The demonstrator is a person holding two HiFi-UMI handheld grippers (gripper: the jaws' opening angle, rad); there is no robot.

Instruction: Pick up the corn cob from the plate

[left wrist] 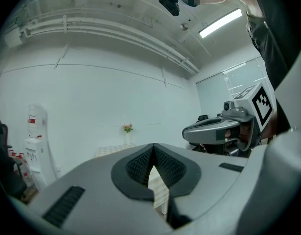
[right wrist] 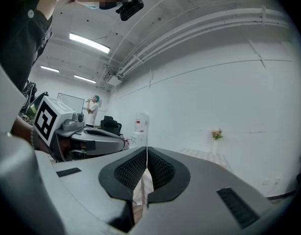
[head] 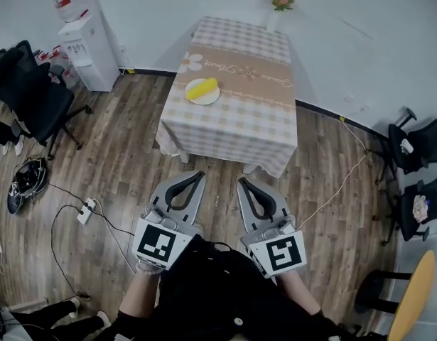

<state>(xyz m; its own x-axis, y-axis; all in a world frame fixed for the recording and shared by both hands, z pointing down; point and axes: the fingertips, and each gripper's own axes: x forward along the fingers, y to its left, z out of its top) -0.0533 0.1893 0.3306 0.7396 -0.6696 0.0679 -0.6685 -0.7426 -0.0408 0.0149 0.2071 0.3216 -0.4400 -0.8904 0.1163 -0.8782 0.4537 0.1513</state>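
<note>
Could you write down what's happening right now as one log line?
stage: before pickup | left gripper: fingers shut, empty | right gripper: fingers shut, empty | corn cob: on plate, table, untouched

water dispenser (head: pixel 88 51), flower vase (head: pixel 278 10), office chairs (head: pixel 32 91)
</note>
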